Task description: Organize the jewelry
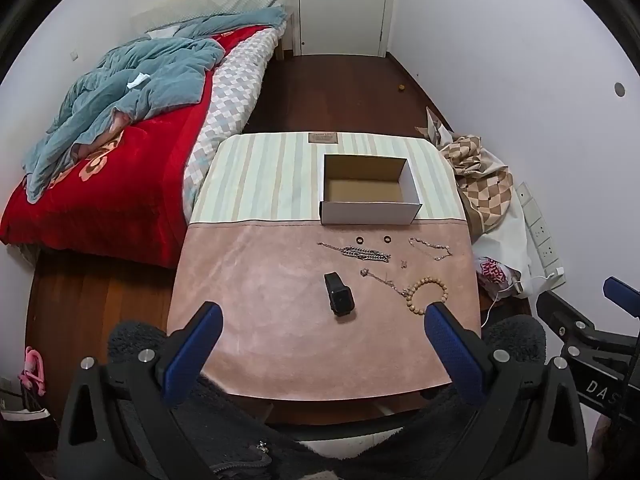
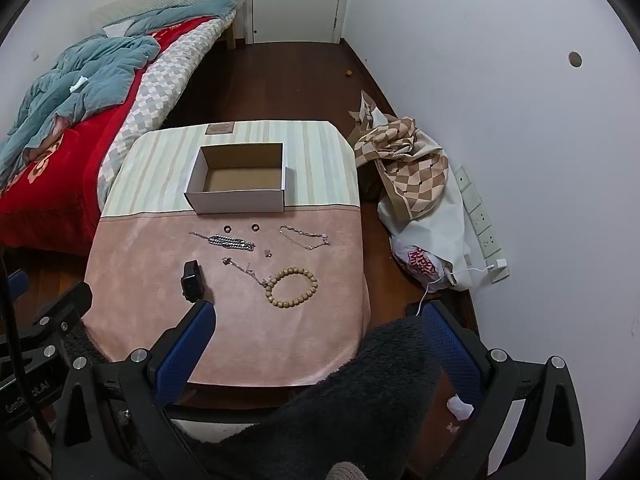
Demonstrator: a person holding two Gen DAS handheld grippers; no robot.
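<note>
An open white cardboard box (image 1: 370,212) (image 2: 240,202) stands empty on the cloth-covered table (image 1: 280,332) (image 2: 248,340). In front of it lie two dark rings (image 1: 360,239) (image 2: 228,228), a silver chain (image 1: 362,255) (image 2: 228,241), a thin chain (image 1: 430,247) (image 2: 306,237), a black watch (image 1: 339,299) (image 2: 192,280), a thin bracelet (image 1: 382,279) (image 2: 244,267) and a wooden bead bracelet (image 1: 427,294) (image 2: 291,287). My left gripper (image 1: 323,310) is open above the table's near side. My right gripper (image 2: 316,310) is open, also empty.
A bed (image 1: 120,152) (image 2: 60,128) with a red cover stands to the left. Bags and cloth (image 1: 486,184) (image 2: 416,184) are piled on the floor to the right, against the wall with a power strip (image 2: 480,224). A door (image 1: 344,4) is at the far end.
</note>
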